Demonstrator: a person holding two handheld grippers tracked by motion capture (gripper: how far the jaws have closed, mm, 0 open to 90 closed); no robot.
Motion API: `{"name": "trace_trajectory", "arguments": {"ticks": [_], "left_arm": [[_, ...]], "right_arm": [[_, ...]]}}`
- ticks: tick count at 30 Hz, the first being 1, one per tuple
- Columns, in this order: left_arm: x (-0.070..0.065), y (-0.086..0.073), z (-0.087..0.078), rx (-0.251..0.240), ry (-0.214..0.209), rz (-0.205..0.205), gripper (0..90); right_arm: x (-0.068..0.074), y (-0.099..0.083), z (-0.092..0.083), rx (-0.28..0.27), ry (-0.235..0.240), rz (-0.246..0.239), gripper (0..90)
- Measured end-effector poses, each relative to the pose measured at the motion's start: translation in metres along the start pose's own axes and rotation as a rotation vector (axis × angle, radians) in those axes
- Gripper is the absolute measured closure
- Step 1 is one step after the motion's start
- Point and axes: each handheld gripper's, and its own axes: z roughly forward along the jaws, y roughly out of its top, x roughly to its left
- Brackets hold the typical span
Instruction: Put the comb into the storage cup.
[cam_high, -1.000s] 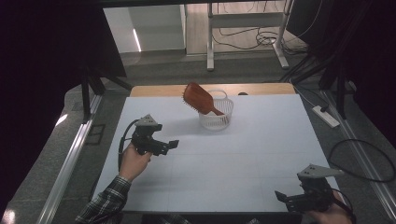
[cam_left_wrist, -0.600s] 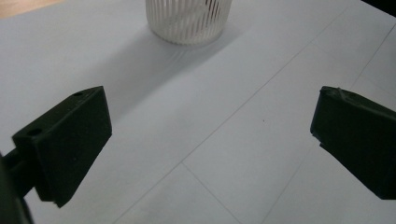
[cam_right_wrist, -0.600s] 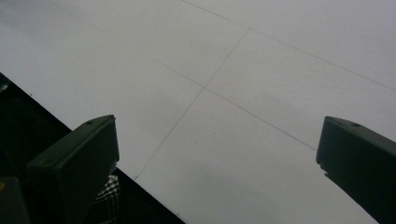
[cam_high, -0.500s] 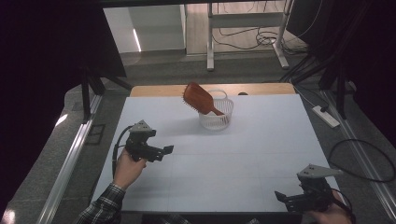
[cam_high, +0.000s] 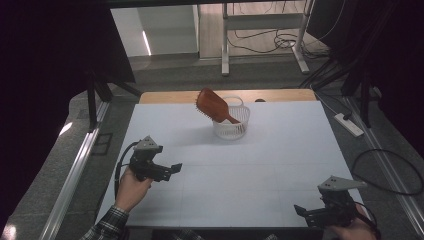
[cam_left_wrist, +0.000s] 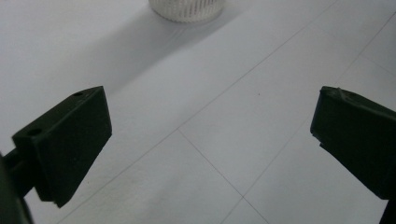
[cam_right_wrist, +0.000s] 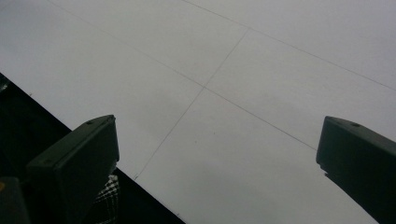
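A white slotted basket (cam_high: 230, 124) stands toward the far middle of the white table (cam_high: 280, 160). A brown hairbrush (cam_high: 213, 105) leans in it, handle down, with its head sticking out over the rim to the upper left. My left gripper (cam_high: 172, 169) hovers over the left part of the table, well short of the basket, open with nothing between its jaws (cam_left_wrist: 210, 135). The basket's base (cam_left_wrist: 187, 8) shows at the top of the left gripper view. My right gripper (cam_high: 305, 212) is at the near right corner, open and empty (cam_right_wrist: 215, 158), over bare table.
The table's near edge (cam_right_wrist: 93, 149) runs just below the right gripper. A wooden strip (cam_high: 170, 96) borders the far side. A power strip (cam_high: 348, 124) and cables lie on the floor to the right. Metal rails (cam_high: 75, 175) flank the left side.
The left hand has drawn its gripper back toward the near left of the table, away from the basket. The right gripper, basket and hairbrush have stayed put.
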Motion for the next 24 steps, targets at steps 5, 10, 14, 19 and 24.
{"name": "trace_trajectory", "arguments": {"ticks": [5,10,14,19,24], "left_arm": [[-0.002,-0.006,-0.007,-0.005,0.012,-0.009,0.0],[-0.003,-0.013,-0.014,-0.018,0.018,-0.022,0.0],[-0.005,-0.016,-0.017,-0.021,0.020,-0.025,0.0],[-0.008,-0.020,-0.021,-0.018,0.030,-0.022,0.0],[-0.010,-0.025,-0.026,-0.019,0.042,-0.025,0.0]], "right_arm": [[0.000,0.000,0.000,0.001,0.000,-0.001,0.0],[0.000,0.000,0.000,0.003,0.001,-0.002,0.0],[0.000,0.000,0.000,0.005,0.002,-0.003,0.0],[0.000,0.000,0.000,0.006,0.003,-0.003,0.0],[0.000,0.000,0.000,0.006,0.003,-0.004,0.0]]}}
